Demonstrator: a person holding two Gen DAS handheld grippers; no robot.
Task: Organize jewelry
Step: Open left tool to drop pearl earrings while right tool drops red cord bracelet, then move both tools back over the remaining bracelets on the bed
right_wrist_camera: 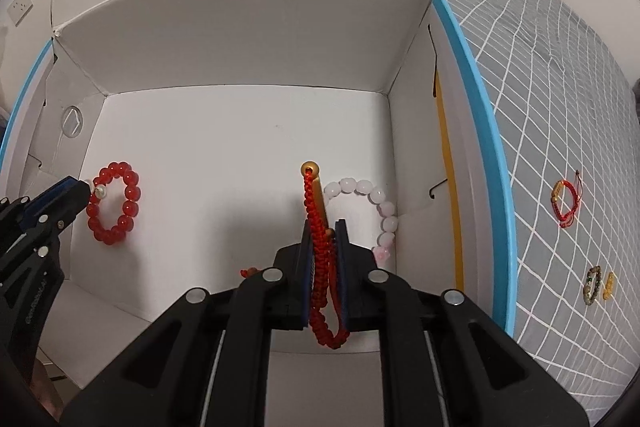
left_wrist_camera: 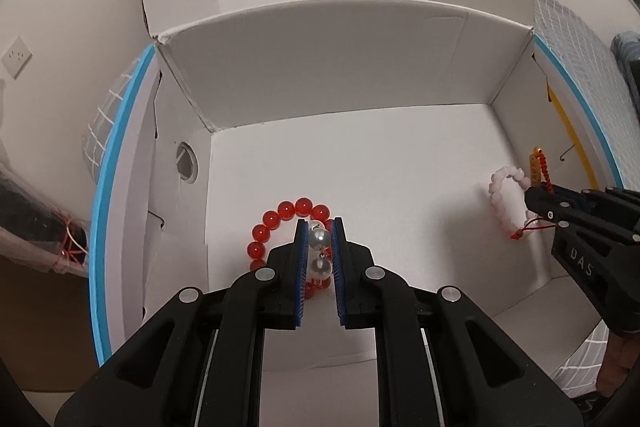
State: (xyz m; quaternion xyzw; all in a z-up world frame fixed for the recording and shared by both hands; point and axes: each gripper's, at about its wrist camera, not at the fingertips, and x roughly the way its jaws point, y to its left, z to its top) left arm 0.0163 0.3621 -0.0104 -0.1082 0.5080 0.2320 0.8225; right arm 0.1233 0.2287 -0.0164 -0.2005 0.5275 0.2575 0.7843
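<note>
We hold both tools inside the open white cardboard box [left_wrist_camera: 360,59]. Our left hand-held gripper [left_wrist_camera: 319,227] is clamped on a pearl piece [left_wrist_camera: 320,251], its blue pads pressed against the white pearls on either side. This piece hangs directly over the red bead bracelet [right_wrist_camera: 114,203], which lies on the box floor near the left wall; whether the pearls touch the red beads, we cannot tell.

Our right hand-held gripper [right_wrist_camera: 323,227] is clamped on a red braided cord bracelet [right_wrist_camera: 320,267] with a gold tube charm [right_wrist_camera: 316,187]; the cord loops back between the pads and the gold end points forward beyond the fingertips. Just beside it, on the box floor by the right wall, lies the pale pink bead bracelet [right_wrist_camera: 372,203].

Outside the box, on the grey checked bedspread [right_wrist_camera: 560,87], we see another red cord bracelet [right_wrist_camera: 566,205], and nearer us a greenish bead bracelet [right_wrist_camera: 593,285] just beside a small yellow charm [right_wrist_camera: 608,286].
</note>
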